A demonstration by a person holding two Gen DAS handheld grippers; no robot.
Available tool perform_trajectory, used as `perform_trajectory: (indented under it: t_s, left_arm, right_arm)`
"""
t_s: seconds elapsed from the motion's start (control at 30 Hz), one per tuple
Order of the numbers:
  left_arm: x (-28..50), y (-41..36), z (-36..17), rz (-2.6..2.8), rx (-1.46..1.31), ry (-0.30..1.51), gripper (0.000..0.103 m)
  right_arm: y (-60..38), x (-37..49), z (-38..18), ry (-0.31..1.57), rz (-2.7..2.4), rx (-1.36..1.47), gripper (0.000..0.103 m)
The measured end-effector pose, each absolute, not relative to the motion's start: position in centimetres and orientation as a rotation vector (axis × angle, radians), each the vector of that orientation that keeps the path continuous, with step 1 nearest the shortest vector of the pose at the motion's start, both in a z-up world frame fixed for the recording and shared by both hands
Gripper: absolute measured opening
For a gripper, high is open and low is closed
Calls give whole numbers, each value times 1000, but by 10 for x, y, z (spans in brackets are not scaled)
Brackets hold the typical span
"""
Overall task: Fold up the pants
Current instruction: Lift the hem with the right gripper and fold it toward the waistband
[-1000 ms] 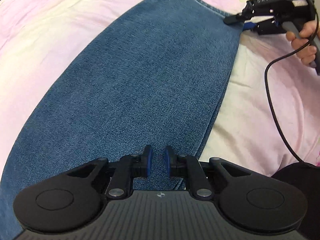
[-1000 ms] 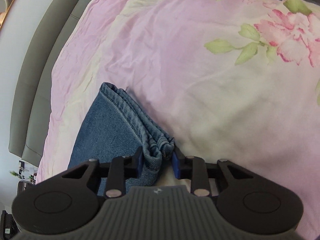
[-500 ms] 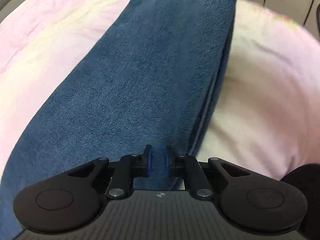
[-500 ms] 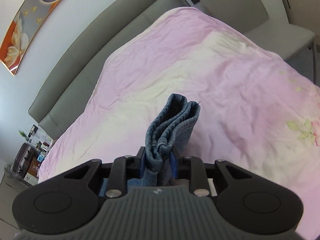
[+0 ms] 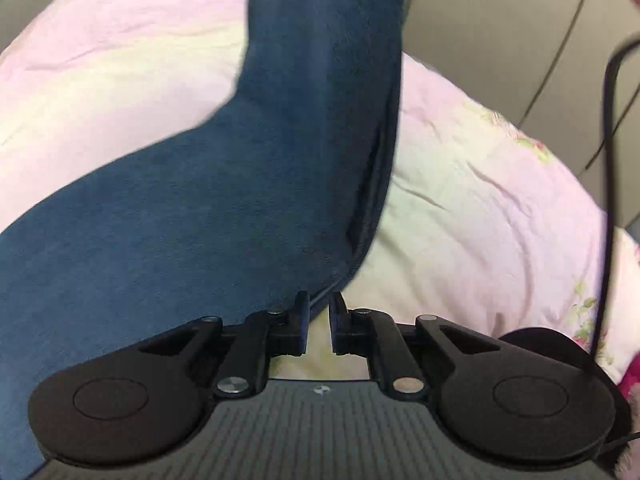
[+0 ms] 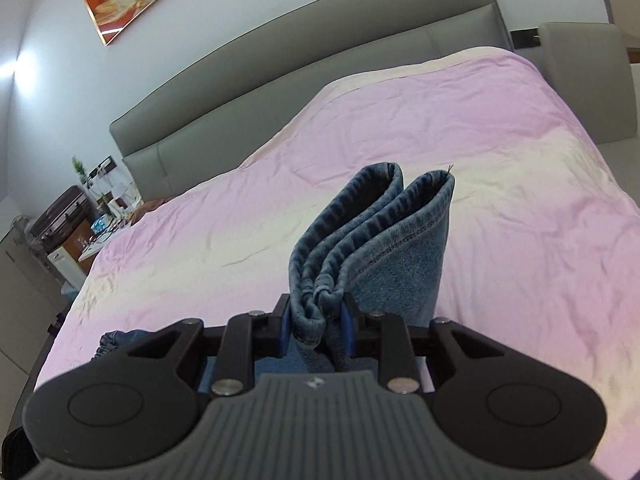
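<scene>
The pants are blue jeans (image 5: 208, 208). In the left wrist view the legs rise from the bed and run up out of the top of the frame. My left gripper (image 5: 319, 314) is nearly closed on the side edge of the jeans, with bedsheet showing below the fingers. In the right wrist view my right gripper (image 6: 315, 322) is shut on the two stacked leg hems (image 6: 372, 236) and holds them up above the bed. Another part of the jeans (image 6: 120, 340) lies on the bed at lower left.
A pink and cream bedsheet (image 6: 460, 120) covers the bed. A grey headboard (image 6: 280, 52) stands behind it. A bedside table with clutter (image 6: 92, 216) is at the far left. A black cable (image 5: 606, 200) hangs at the right of the left wrist view.
My right gripper has lifted the leg hems off the bed and tilted up towards the headboard. The jeans legs now stand up from the bed in front of my left gripper.
</scene>
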State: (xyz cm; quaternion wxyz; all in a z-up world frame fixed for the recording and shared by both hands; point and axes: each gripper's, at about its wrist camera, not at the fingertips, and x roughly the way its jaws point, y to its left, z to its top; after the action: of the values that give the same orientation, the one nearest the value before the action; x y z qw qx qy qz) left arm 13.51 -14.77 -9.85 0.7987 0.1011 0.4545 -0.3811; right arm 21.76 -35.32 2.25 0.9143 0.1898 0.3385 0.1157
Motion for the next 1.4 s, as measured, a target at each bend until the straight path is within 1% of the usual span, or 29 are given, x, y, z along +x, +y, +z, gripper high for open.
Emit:
perform_trajectory:
  t_s: [0.17,0.27,0.4,0.5,0.63,0.7,0.77,0.8,0.87,0.93,1.0,1.03,1.07,1.1,1.13,1.17,1.2,1.23,1.3,1.4]
  left_arm:
    - [137,-53,-65,-659,96,972,12]
    - [136,1,-59,-546,12,959,12]
    - [134,61,-72,-420,-145,961,12]
    - [134,89,-91,-368,-273,962,12]
    - [141,101,-107,-344,-315,983,12]
    - [143,103,-113,-340,-325,998,13]
    - [148,101,-121,-350,-345,1017,16]
    - [154,99,-122,-348,-346,1025,17]
    - [154,99,-123,-343,-355,1038,20]
    - [153,100,-124,-351,-370,1046,22]
    - [153,100,-127,-353,-381,1047,23]
    - [153,101,-126,-353,-386,1047,23]
    - [153,102,-127,-352,-392,1047,23]
    - [152,104,-129,-352,-397,1047,23]
    - [151,106,-131,-354,-402,1047,23]
    - [150,107,-131,-356,-410,1047,23]
    - [150,108,-130,-360,-420,1047,23]
    - [149,110,-130,-370,-438,1048,23]
    - [151,113,-132,-395,-488,1048,25]
    - [159,111,-134,-429,-573,1040,37]
  right_arm:
    - [-282,228,15,746,327,352,21]
    - [-239,233,-3,799,375,326,21]
    - [-181,234,-43,893,432,250,21]
    - [-142,233,-81,967,455,191,21]
    - [-102,233,-130,1045,457,73,21]
    - [-93,230,-144,1058,459,11,22]
    - [-89,230,-149,1075,473,-1,34]
    - [-89,229,-148,1078,475,6,35]
    - [-87,226,-140,1061,486,8,46]
    - [-84,226,-130,1019,462,-23,49]
    - [-80,233,-131,1029,423,-44,48]
    - [-75,242,-133,1052,410,-30,43]
    - [-75,245,-140,1085,394,-27,36]
    - [-71,247,-147,1107,371,-45,32]
    - [-69,248,-154,1113,359,-45,31]
    - [-69,248,-158,1116,358,-19,23]
    - [-70,247,-160,1114,358,11,20]
    - [-73,246,-158,1105,356,30,14]
    - [-82,242,-149,1084,372,79,12]
    - [-97,232,-134,1065,442,150,12]
